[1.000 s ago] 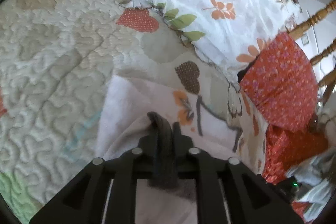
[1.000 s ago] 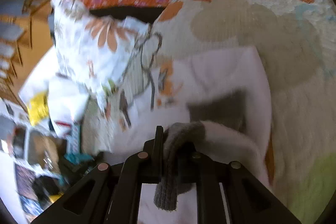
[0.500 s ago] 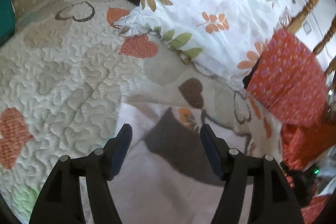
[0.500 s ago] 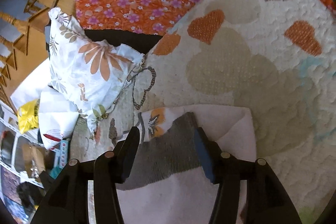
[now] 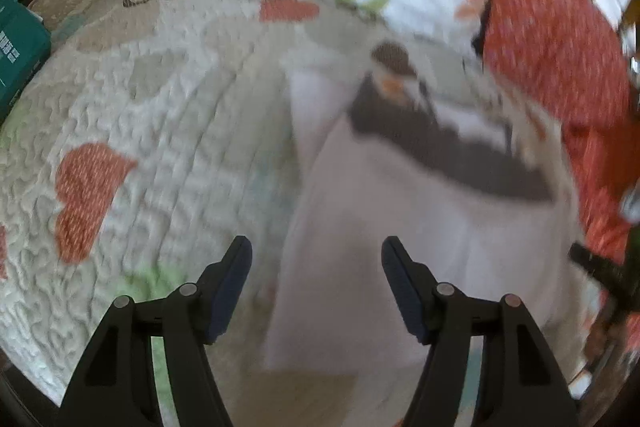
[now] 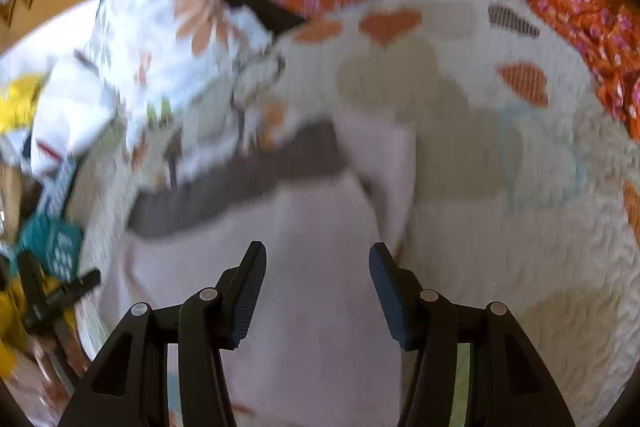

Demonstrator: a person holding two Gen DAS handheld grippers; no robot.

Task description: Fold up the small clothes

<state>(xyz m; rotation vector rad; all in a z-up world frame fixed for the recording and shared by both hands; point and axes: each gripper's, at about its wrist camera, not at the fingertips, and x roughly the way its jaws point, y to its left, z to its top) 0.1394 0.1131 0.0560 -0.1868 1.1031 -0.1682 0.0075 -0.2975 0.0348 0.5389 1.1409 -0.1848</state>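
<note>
My left gripper (image 5: 316,283): spread, nothing between its fingers.
My right gripper (image 6: 318,287): spread, empty, above the garment.
Garment (image 5: 420,227): pale pink, grey band (image 6: 240,183) at its far edge, flat on the quilt (image 5: 160,115).
Pillow (image 6: 160,35): beyond, at the quilt's far edge.

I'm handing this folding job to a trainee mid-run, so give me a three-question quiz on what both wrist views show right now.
1. True or false: the left gripper has its jaws clamped on the dark grey band of the pale garment.
2. Multiple choice: the garment lies on A) a bare wooden table, B) a quilted cover with heart shapes, C) a metal tray.
3. Fill in: in the right wrist view, the right gripper has its jaws ____ above the garment.

Key
1. False: the jaws stand apart, with nothing between them.
2. B.
3. Open, with nothing gripped.
</note>
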